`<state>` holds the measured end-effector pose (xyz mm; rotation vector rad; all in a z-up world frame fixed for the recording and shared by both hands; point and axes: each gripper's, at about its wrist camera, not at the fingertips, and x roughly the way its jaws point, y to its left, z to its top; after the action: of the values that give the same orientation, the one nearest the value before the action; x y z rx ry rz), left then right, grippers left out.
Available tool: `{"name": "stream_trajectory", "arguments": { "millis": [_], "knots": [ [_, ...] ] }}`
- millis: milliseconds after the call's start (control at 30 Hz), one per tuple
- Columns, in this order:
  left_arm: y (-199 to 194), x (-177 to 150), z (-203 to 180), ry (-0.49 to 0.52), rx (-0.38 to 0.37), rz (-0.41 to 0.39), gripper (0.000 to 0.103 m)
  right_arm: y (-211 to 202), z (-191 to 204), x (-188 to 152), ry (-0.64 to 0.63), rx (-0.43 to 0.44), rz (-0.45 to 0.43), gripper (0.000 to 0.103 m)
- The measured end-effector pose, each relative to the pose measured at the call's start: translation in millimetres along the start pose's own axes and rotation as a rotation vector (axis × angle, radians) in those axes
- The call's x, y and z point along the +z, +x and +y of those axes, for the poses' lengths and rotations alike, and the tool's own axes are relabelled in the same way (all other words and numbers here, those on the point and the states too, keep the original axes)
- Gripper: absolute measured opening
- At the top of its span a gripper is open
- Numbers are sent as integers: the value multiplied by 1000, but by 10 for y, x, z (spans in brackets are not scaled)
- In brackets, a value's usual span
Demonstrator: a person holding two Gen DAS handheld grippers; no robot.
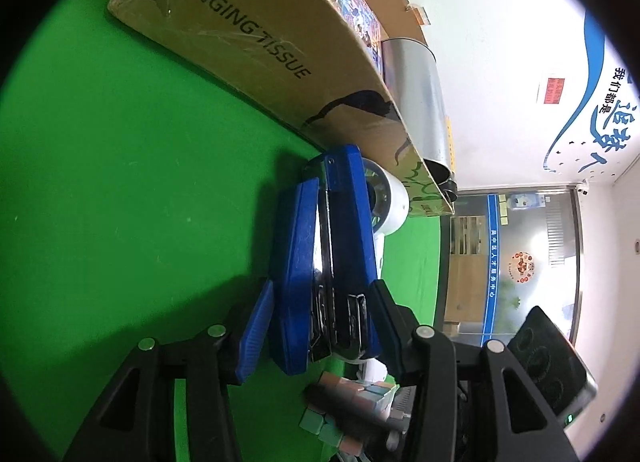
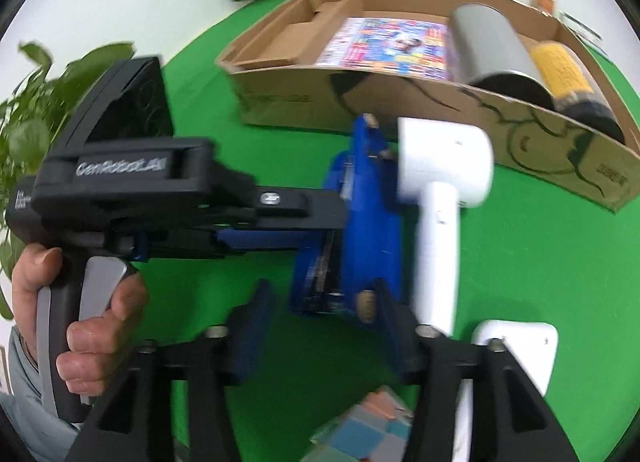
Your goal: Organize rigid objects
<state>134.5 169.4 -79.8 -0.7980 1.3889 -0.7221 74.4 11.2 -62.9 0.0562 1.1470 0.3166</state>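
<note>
Left wrist: left tongs (image 1: 324,326) clamp glossy blue stapler (image 1: 328,254); right tongs (image 2: 326,332) apart.

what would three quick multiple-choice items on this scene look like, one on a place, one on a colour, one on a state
1. Where is the silver cylinder?
A. on the green cloth
B. inside the box
C. between the left fingers

2. What colour is the stapler?
A. red
B. yellow
C. blue

3. What is the left gripper doing?
A. closed on the stapler
B. open over the cube
C. holding the dryer

Answers:
1. B: it lies in the box beside a yellow-labelled can.
2. C: its body is blue in both views.
3. A: in the left wrist view both fingers press the stapler's sides, while the white dryer and the cube lie on the cloth.
</note>
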Motion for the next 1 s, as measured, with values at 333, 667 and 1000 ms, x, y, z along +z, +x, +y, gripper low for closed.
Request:
{"name": "stream_trajectory", "arguments": {
  "millis": [333, 667, 1000],
  "knots": [
    [92, -29, -116, 19, 8, 15, 48, 213, 266, -63, -116, -266, -34, 45],
    [-542, -80, -400, 93, -9, -144, 50, 229, -114, 21, 271, 415, 22, 45],
    [-876, -205, -332, 138, 207, -322, 76, -386, 9, -44, 68, 93, -169, 74]
  ]
}}
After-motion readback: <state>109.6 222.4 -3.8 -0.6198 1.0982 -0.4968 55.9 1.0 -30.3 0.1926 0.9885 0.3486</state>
